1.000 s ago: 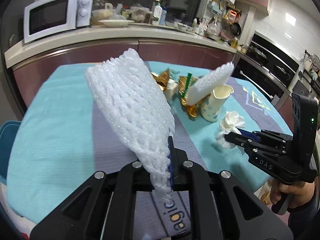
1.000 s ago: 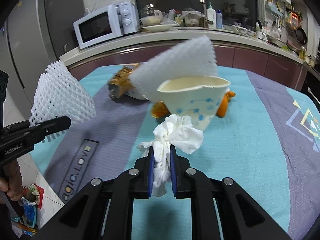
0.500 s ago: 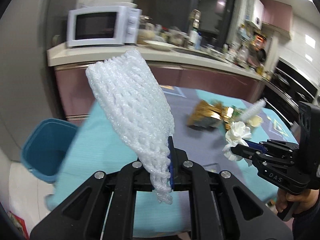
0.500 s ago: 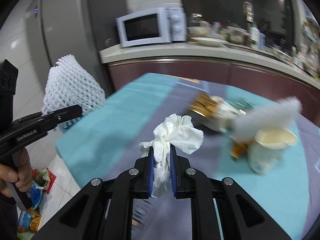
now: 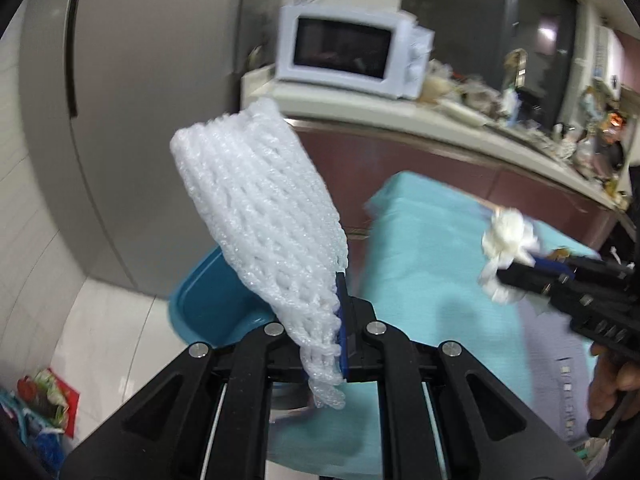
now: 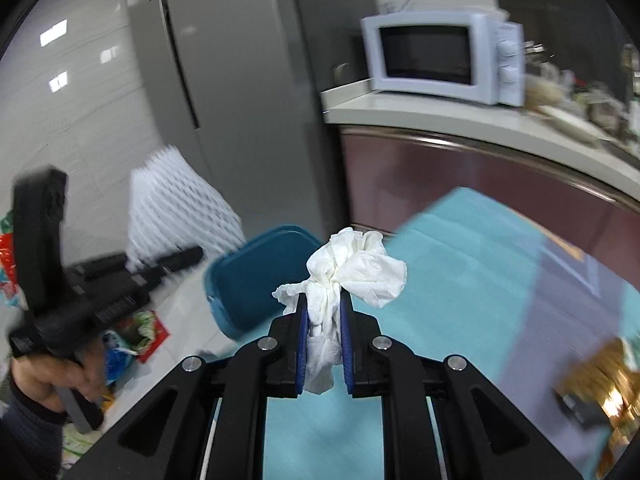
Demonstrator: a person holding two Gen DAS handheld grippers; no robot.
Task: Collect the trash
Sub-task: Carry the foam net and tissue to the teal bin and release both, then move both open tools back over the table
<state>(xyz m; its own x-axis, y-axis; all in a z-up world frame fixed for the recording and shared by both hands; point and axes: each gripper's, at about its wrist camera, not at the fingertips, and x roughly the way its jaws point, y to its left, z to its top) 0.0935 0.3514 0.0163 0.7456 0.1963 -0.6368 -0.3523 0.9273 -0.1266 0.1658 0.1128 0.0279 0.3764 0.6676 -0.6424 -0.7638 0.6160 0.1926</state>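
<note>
My left gripper (image 5: 338, 300) is shut on a white foam fruit net (image 5: 260, 208), which stands up and leans left from the jaws. Behind it on the floor sits a blue bin (image 5: 208, 304), partly hidden by the net. My right gripper (image 6: 324, 312) is shut on a crumpled white tissue (image 6: 352, 268). In the right wrist view the blue bin (image 6: 256, 276) lies just beyond the tissue, off the table's left corner, and the left gripper (image 6: 176, 258) with the foam net (image 6: 180, 208) hovers left of it. The right gripper (image 5: 516, 268) with the tissue (image 5: 508, 236) shows at right in the left wrist view.
A teal cloth covers the table (image 6: 460, 256), with gold wrapper trash (image 6: 600, 376) at its right. A grey fridge (image 6: 224, 80) stands behind the bin. A white microwave (image 6: 444, 60) sits on the counter (image 6: 440, 120). Colourful bags (image 6: 136, 332) lie on the floor at left.
Both grippers swung left from over the table toward its left corner, carrying the net and the tissue. The blue bin and fridge came into view; the cup and most wrappers left view.
</note>
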